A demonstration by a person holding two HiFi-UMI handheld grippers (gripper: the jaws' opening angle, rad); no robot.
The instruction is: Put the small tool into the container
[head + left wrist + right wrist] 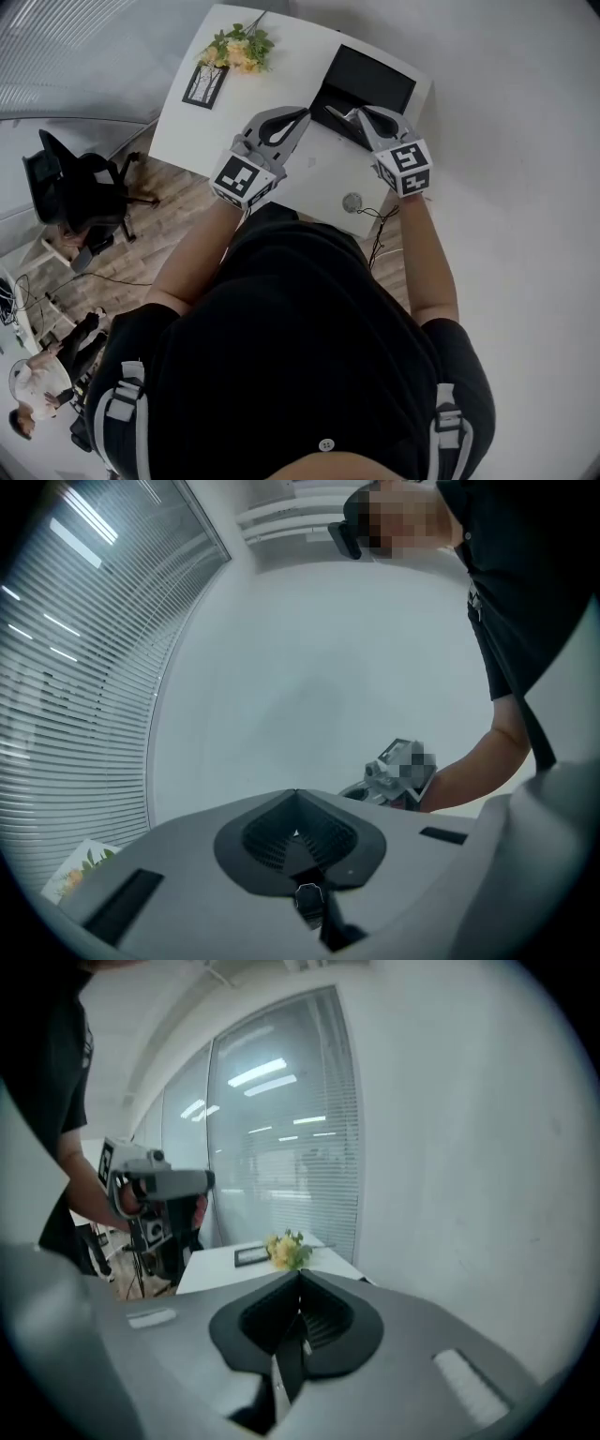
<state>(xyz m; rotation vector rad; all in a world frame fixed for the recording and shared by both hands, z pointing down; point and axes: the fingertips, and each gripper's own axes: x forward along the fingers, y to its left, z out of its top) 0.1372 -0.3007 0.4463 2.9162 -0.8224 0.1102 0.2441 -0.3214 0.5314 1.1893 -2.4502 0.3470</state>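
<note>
Claws of left gripper (302, 114), right gripper (364, 112) clenched, empty-looking; container (370, 77) 12 o'clock. Small tool unseen: likely light, stiff; pinch midway.

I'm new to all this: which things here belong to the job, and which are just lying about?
For the job: black container; left tool and right tool, both shut and empty.
Lying about: yellow flowers, framed picture, office chair.
</note>
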